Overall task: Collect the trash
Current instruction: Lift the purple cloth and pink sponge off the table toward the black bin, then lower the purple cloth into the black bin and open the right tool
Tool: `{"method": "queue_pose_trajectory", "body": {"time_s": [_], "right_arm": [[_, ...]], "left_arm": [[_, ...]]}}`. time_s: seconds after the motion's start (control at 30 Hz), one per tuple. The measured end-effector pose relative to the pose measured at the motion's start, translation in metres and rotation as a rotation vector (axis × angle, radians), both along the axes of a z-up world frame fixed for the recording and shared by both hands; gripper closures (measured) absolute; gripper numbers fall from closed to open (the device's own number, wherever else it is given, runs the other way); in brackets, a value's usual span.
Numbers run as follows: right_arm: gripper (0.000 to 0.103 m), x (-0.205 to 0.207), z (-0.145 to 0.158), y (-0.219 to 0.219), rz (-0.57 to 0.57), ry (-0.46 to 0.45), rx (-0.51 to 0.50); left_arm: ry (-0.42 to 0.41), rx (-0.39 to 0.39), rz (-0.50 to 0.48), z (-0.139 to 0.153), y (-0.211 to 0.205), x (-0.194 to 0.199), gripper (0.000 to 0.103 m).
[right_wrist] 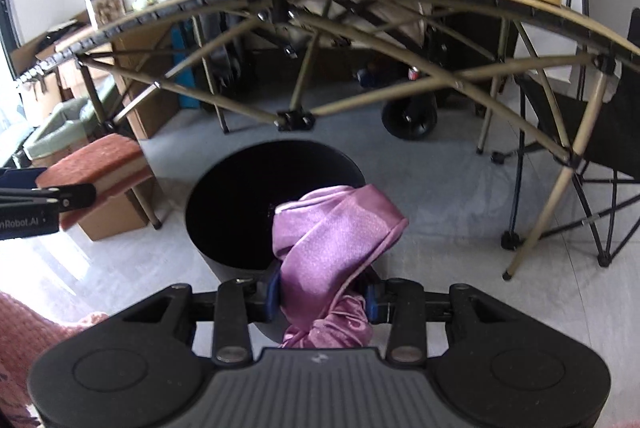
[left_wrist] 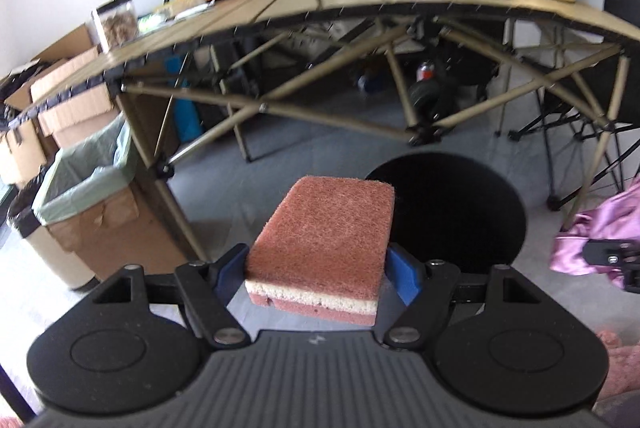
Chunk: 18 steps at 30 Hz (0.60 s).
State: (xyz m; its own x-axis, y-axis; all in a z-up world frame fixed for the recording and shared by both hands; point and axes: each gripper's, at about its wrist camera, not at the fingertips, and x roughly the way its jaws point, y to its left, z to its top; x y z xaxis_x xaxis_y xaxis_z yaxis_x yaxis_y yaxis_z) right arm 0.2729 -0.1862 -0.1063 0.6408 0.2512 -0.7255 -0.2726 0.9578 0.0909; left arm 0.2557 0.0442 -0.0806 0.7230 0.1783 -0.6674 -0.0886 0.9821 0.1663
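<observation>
A reddish scouring sponge (left_wrist: 320, 248) is clamped in the left hand-held gripper (left_wrist: 320, 270), and a crumpled pink cloth (right_wrist: 332, 236) is pinched in the nearly closed right hand-held gripper (right_wrist: 322, 298); both are held above the floor, near the open black bin (right_wrist: 240, 196) before the folding tabletop (left_wrist: 360, 0). The carrying step is judged under way; next, each item must be brought over the bin mouth and released

Red-brown sponge (left_wrist: 320, 240), crumpled purple cloth (right_wrist: 332, 240)

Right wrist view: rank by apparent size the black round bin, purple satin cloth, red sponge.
1. Black round bin
2. Purple satin cloth, nearer the camera, so inflated
3. Red sponge, partly hidden
</observation>
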Motion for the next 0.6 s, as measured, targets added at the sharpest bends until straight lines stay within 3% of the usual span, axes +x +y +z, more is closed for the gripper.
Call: {"method": "queue_pose_trajectory", "body": {"time_s": [0.6], "right_arm": [[0.066,0.023,-0.014,-0.005,-0.052,0.109,-0.027]], "left_arm": [[0.101,0.007,0.078,-0.022,0.013,0.030,0.029]]}}
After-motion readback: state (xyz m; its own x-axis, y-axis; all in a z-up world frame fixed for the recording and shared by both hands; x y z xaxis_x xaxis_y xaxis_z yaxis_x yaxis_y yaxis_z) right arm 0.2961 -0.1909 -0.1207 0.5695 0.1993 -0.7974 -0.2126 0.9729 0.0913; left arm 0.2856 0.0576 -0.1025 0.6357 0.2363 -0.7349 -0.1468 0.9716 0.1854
